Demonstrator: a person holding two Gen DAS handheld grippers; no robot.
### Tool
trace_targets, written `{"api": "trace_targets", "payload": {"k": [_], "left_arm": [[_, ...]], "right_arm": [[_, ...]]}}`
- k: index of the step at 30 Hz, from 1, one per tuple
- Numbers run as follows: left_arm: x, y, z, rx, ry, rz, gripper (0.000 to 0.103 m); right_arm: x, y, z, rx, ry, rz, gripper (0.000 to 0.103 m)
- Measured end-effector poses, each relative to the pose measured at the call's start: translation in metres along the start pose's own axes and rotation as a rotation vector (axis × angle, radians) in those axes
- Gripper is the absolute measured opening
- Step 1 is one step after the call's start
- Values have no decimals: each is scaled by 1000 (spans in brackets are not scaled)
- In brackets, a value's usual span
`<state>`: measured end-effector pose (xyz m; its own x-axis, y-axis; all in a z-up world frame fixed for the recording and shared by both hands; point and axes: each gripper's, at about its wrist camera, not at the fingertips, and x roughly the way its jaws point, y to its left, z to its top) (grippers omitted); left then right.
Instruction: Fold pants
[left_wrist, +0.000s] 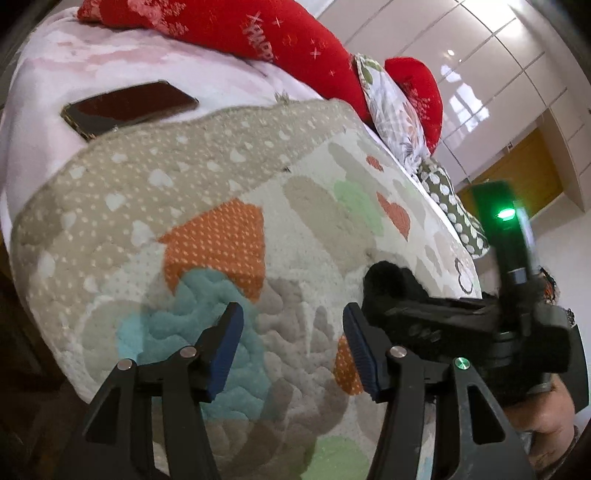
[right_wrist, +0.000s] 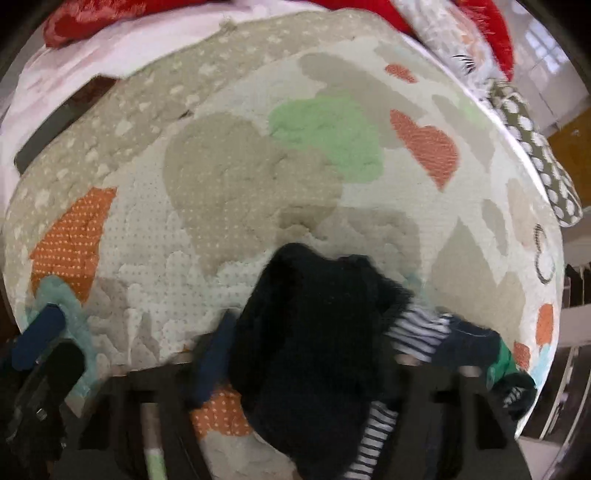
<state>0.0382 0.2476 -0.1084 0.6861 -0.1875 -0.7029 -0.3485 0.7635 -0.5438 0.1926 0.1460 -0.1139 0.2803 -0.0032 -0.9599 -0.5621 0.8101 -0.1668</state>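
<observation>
Our right tongs (right_wrist: 295, 354) look clamped on the bunched dark pants (right_wrist: 314, 332) above the quilt (right_wrist: 229, 166); left tongs (left_wrist: 291, 345) gape empty: we should spread the pants flat first

Bright daylight, window glare on glossy wardrobe doors (left_wrist: 491, 74) upper right; heavy fisheye edge warp, right wrist view motion-blurred throughout.

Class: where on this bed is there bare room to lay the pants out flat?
The patchwork quilt lies bare between the dark phone at its far-left edge and the red pillows. It is crowded near the right tongs, under the bunched dark pants.
</observation>
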Motion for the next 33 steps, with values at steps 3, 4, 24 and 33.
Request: {"api": "trace_targets", "payload": {"k": [3,4,24,33], "left_arm": [[6,-13,-6,34,24,-13,55],[7,-17,-8,42,26,-17,55],[36,-202,-48,516,102,-176,57],[46,-267,-98,599,260,-296,57]], "right_arm": [[-15,-19,-10,36,-49,34,31],[-20,-26,-14,54,-67,54,31],[-93,-182,-101,477,-367,453,29],[-67,-286,-186,690,-394,401,52]]}}
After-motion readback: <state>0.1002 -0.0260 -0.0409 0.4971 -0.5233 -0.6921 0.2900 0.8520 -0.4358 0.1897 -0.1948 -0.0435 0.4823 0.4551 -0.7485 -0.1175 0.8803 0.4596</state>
